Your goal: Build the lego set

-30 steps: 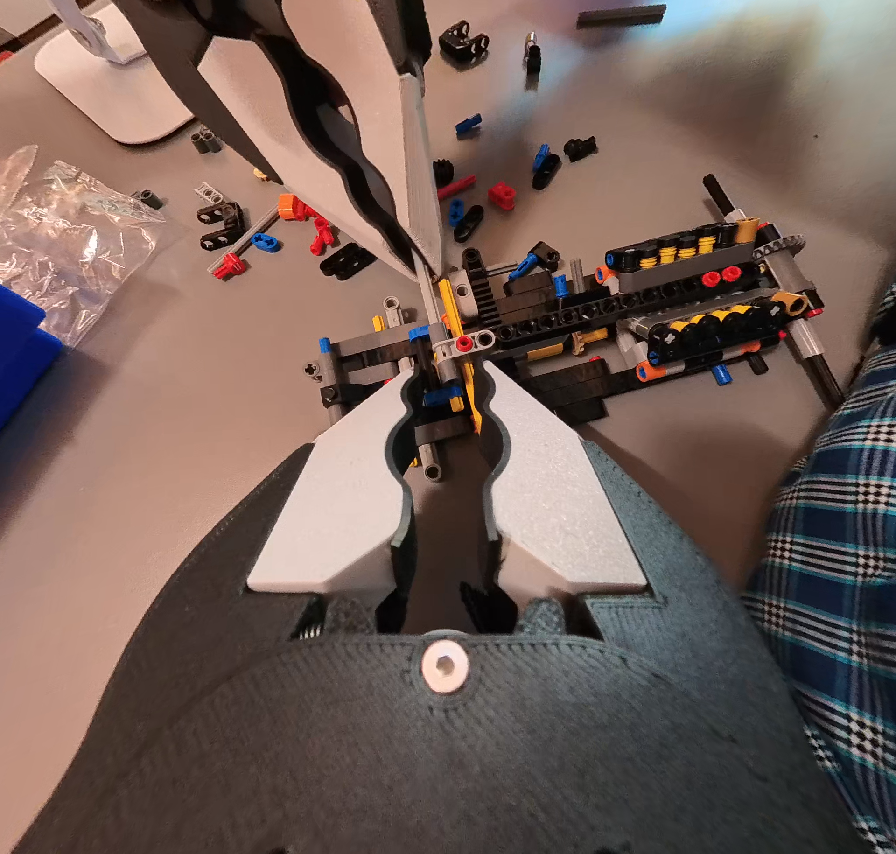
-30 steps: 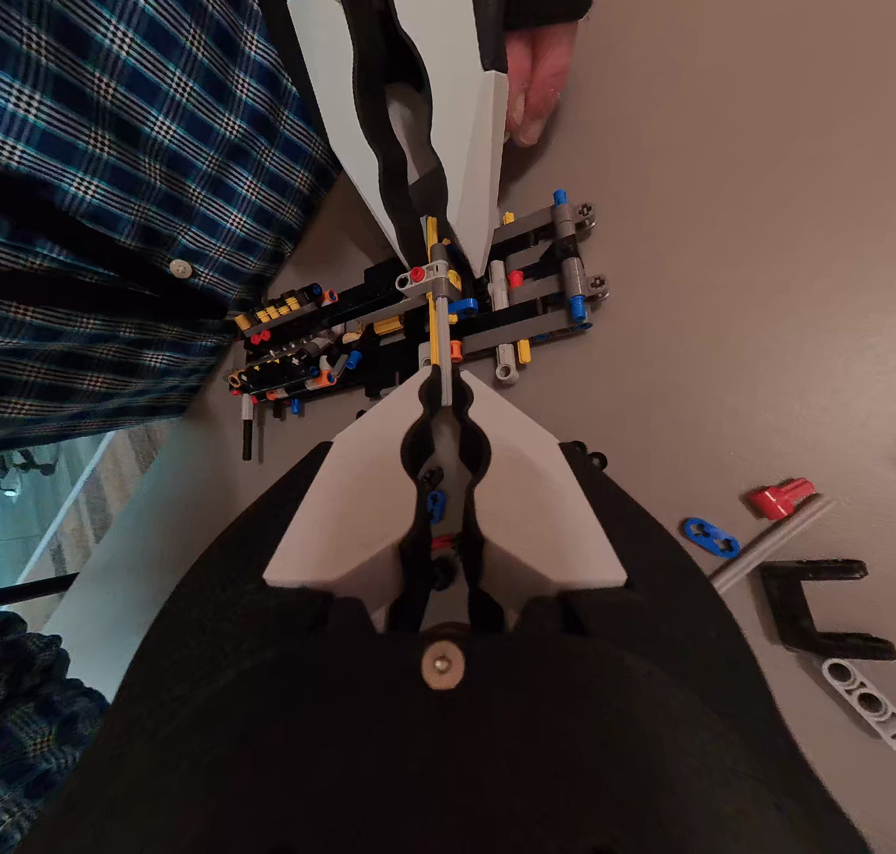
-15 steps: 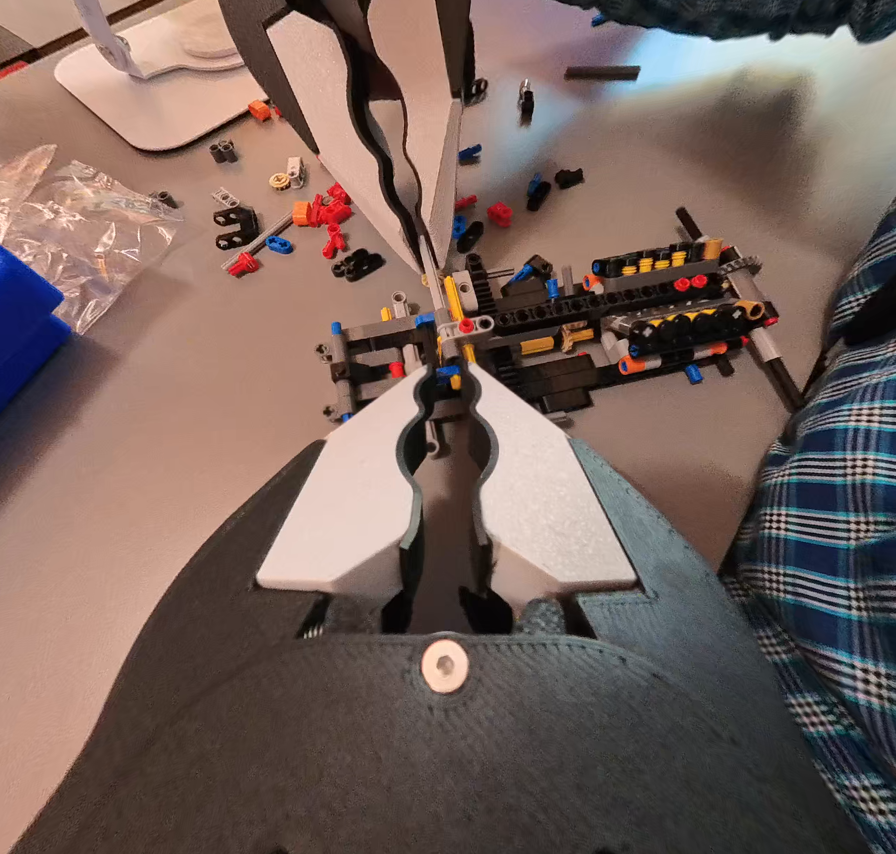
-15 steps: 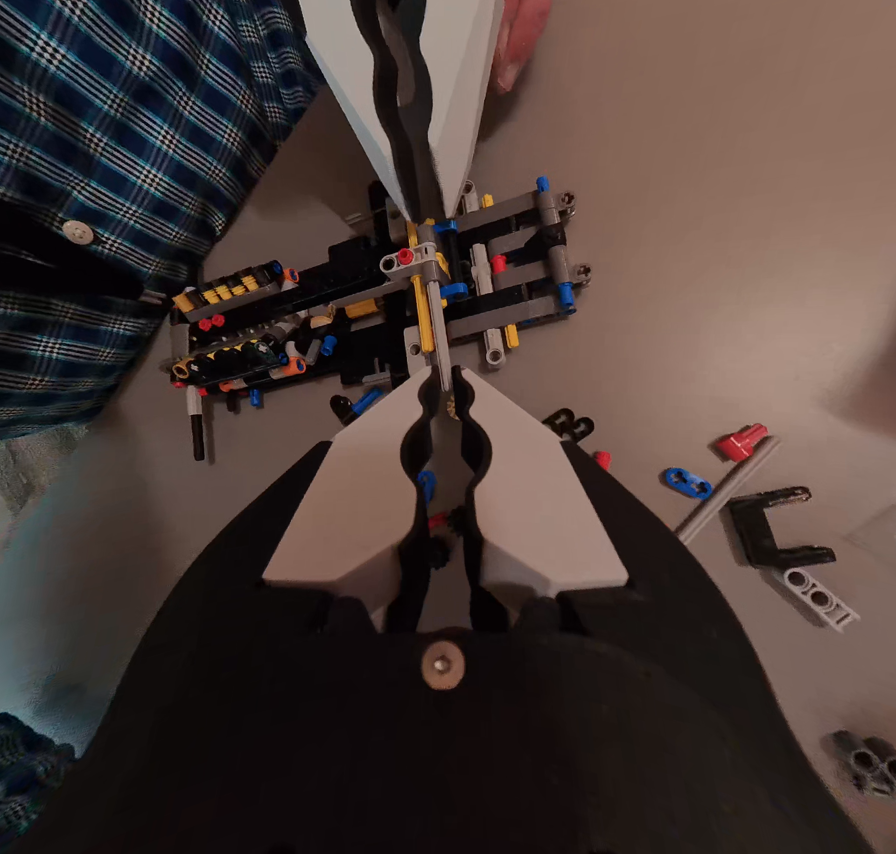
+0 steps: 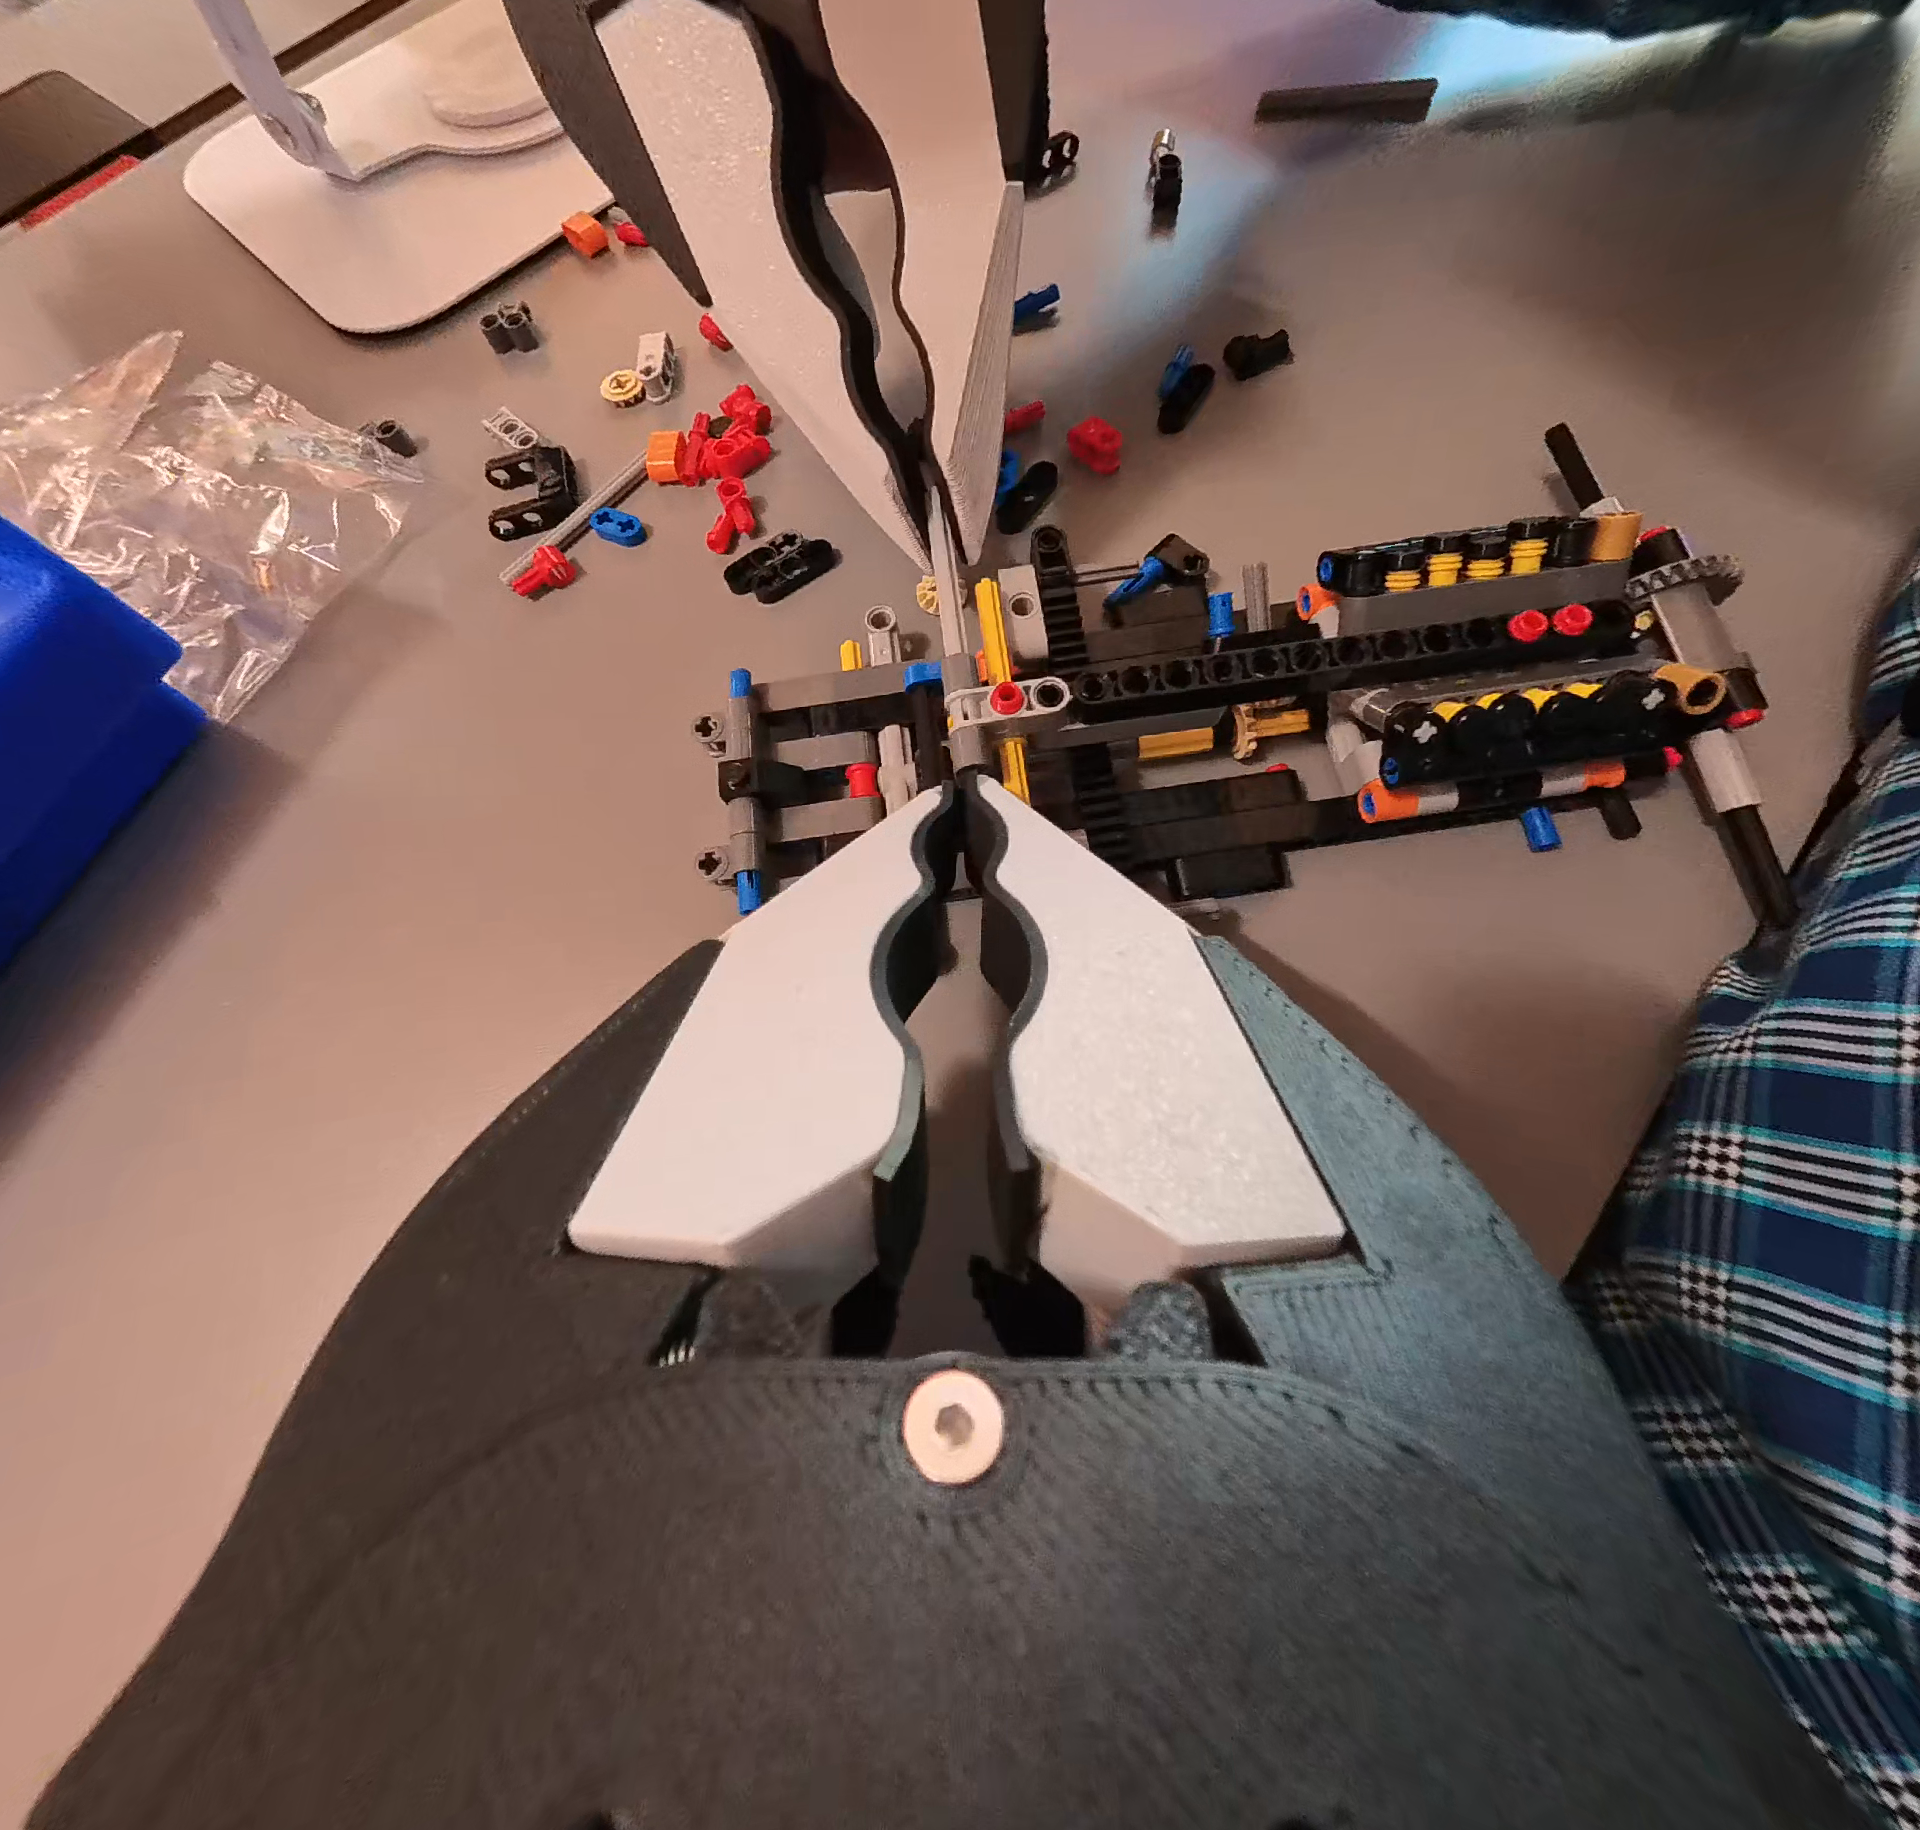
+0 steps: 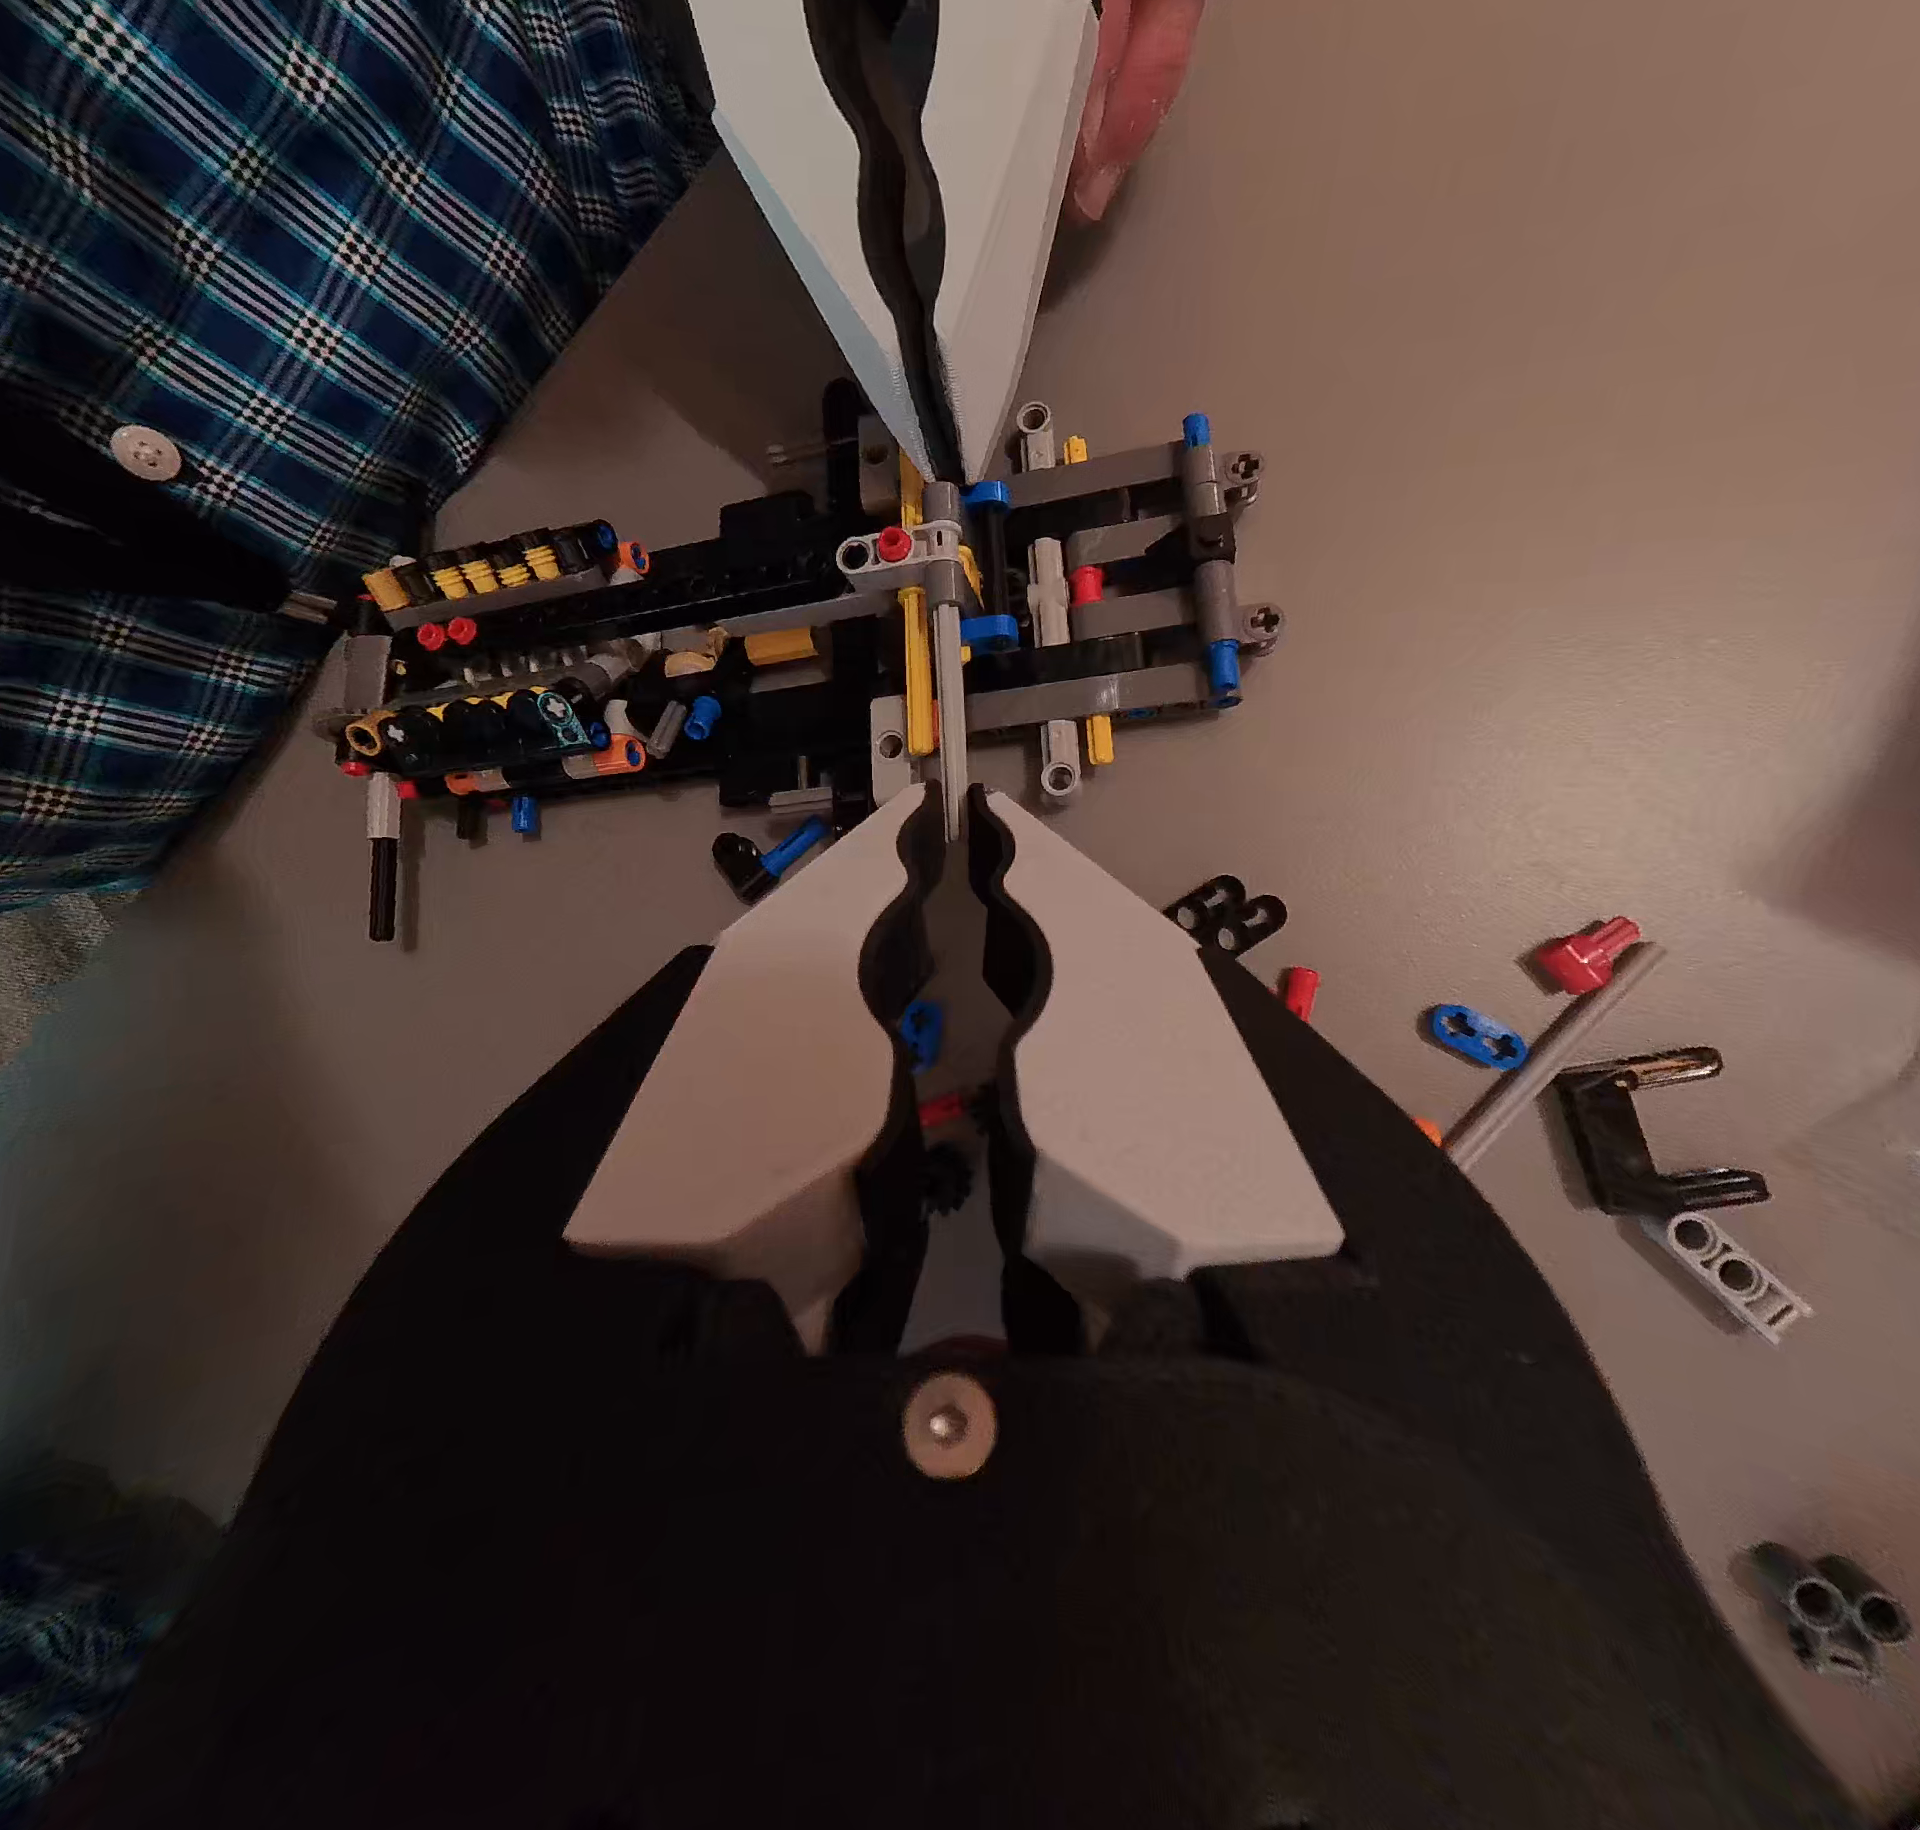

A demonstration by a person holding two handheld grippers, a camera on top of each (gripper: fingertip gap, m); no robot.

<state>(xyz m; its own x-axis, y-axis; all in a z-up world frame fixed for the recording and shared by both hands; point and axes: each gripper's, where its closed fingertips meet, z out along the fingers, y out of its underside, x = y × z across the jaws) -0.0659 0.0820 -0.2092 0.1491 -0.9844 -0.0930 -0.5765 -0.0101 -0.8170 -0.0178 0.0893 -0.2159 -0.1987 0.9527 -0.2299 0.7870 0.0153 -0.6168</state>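
The half-built lego model point(image 5: 1247, 679) lies on the grey table, a long black, grey and yellow frame; it also shows in the right wrist view point(image 6: 727, 585). A thin grey axle point(image 5: 948, 585) runs crosswise through its grey connector. My left gripper point(image 5: 961, 793) is pinched shut on the near end of the axle at the model's edge. My right gripper point(image 6: 951, 804) is shut on the other end of the axle point(image 6: 948, 720). The two grippers face each other across the model, tip to tip.
Loose red, black and blue parts point(image 5: 727, 450) lie behind the model. A plastic bag point(image 5: 187, 502), a blue box point(image 5: 62, 720) and a white stand base point(image 5: 395, 191) are at the left. A plaid sleeve point(image 5: 1787, 1157) is at the right. A black bracket point(image 6: 1631, 1146) lies at the right. My right fingertips sit around 6 centimetres from my left ones. My right gripper's tips are some 12 centimetres from the black bracket point(image 6: 1631, 1146). Seen from the left wrist view point(image 5: 550, 481) as well.
My left gripper's jaws have closed from a wide gap to a pinch on the axle end. Both cameras have drawn back a little from the model. The right gripper has kept its hold.
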